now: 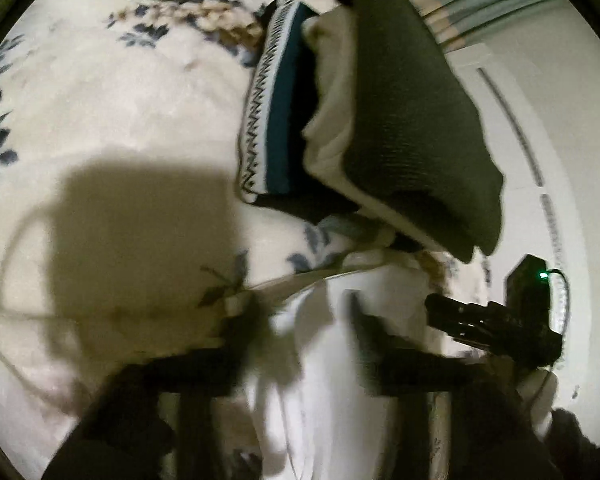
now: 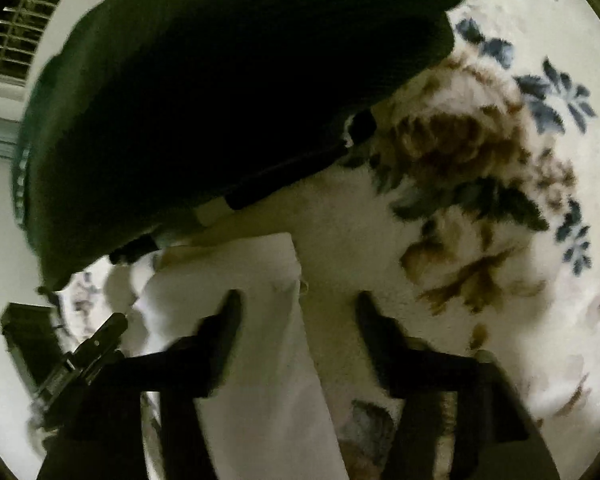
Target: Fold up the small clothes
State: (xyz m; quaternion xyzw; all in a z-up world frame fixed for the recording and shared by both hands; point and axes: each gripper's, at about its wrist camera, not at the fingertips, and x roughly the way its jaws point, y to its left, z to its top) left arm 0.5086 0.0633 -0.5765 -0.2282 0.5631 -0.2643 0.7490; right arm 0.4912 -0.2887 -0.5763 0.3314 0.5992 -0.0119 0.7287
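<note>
- White garment (image 1: 300, 380), the small piece being worked, lay flat on the floral blanket (image 1: 112, 92), just in front of the pile of folded clothes (image 1: 364, 120); in the right wrist view the same white cloth (image 2: 240, 288) showed a straight folded edge running toward the pile.
- The left gripper (image 1: 304, 320) stood with its fingers spread, one on either side of the garment's near end, gripping nothing. The picture was blurred, so whether the tips touched the cloth could not be told.
- The right gripper (image 2: 298, 320) was likewise parted and empty; its left finger (image 2: 220, 332) sat over the white cloth and its right one over bare blanket, straddling the cloth's edge.
- Judged from this, the step in hand was taking hold of the near edge for the next fold. Doing it well would call for both tools to pinch the same edge at matching corners, catching all layers, and to carry it over evenly so the crease stayed square.
- The pile, topped by a dark green knit (image 1: 412, 120) over a cream layer and a teal patterned piece (image 1: 276, 112), lay just beyond the garment; a fold swung too far could nudge it.
- A thin cable (image 1: 4, 264) looped across the blanket left of the garment and might snag.
- The plush blanket could drag on the cloth.
</note>
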